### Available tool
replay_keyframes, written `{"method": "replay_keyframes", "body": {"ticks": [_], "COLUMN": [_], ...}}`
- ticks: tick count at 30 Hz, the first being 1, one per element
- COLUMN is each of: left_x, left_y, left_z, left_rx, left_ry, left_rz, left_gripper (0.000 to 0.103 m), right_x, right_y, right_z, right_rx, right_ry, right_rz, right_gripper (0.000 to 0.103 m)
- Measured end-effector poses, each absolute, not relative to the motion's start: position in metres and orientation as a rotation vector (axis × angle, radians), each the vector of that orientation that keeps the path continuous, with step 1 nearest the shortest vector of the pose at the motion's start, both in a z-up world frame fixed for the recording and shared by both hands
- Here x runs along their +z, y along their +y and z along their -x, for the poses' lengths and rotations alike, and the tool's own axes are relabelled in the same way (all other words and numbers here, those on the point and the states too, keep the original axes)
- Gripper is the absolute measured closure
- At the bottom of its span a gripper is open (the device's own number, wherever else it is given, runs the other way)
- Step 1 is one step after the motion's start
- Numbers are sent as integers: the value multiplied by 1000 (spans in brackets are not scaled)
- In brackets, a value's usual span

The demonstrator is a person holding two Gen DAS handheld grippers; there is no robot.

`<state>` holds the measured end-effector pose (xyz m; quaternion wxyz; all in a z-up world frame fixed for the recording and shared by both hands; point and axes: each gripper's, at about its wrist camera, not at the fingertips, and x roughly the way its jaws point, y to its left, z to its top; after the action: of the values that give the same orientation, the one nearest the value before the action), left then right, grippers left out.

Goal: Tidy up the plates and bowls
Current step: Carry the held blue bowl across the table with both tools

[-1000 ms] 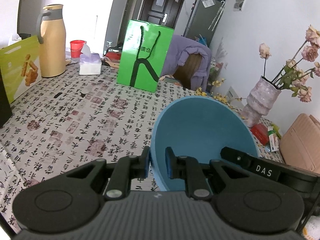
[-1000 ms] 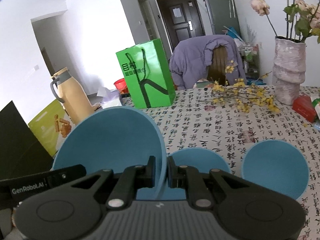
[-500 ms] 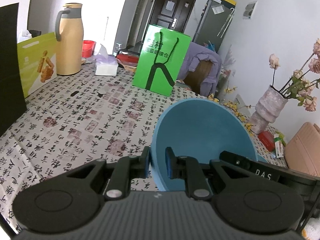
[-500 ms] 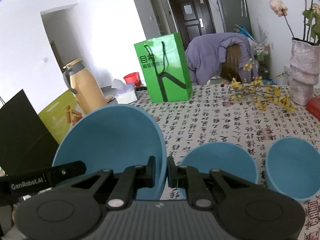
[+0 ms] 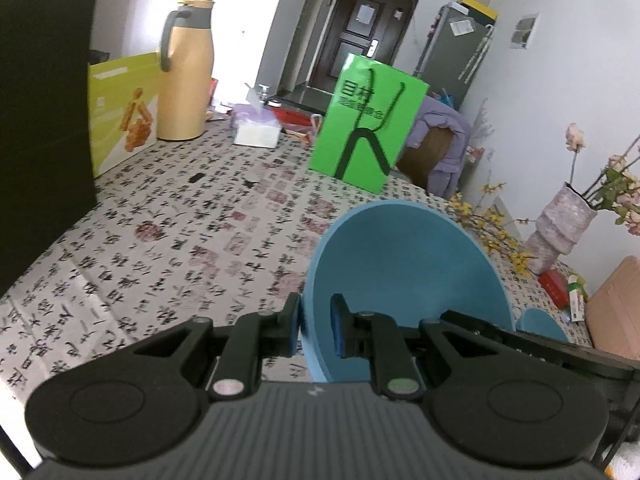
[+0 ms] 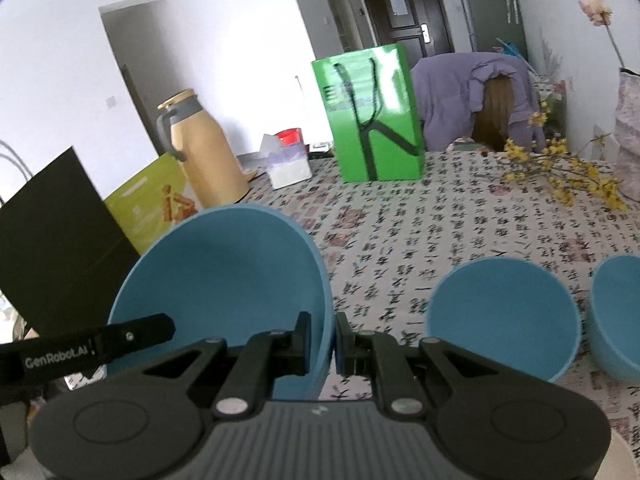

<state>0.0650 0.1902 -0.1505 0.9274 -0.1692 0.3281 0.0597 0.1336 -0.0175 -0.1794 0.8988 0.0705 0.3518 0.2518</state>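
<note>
A large blue bowl (image 5: 400, 276) hangs above the patterned tablecloth (image 5: 180, 248), gripped from both sides. My left gripper (image 5: 315, 330) is shut on its left rim. My right gripper (image 6: 322, 340) is shut on the opposite rim of the same bowl (image 6: 224, 280). Each view shows part of the other gripper's black body across the bowl. Two smaller blue bowls (image 6: 504, 312) (image 6: 616, 320) rest on the table to the right of the held bowl. A sliver of one of them, a blue bowl (image 5: 540, 322), shows behind the large bowl in the left wrist view.
A green paper bag (image 5: 366, 136) stands at the table's far side, with a tissue box (image 5: 256, 130), a tan thermos jug (image 5: 186, 72), a yellow-green box (image 5: 120, 108) and a black panel (image 5: 44, 120) along the left. A flower vase (image 5: 560, 232) and yellow twigs (image 6: 560, 172) lie at the right.
Both grippers have carried the large bowl leftward across the table. The thermos and black panel now look nearer, and the two small bowls have slid toward the right edge of the right wrist view.
</note>
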Motion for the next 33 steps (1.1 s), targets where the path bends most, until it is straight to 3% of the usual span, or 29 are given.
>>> {"method": "replay_keyframes", "body": {"ticks": [33], "left_x": [-216], "left_y": [275], "left_z": [-33], "left_rx": [247], "left_ry": [793], "left_rz": [368], "left_gripper": [87], "right_x": [-249], "right_y": [84], "right_z": [-106], "right_rx": [593], "right_ry": [952], "right_rz": [-35], "right_gripper": [91]}}
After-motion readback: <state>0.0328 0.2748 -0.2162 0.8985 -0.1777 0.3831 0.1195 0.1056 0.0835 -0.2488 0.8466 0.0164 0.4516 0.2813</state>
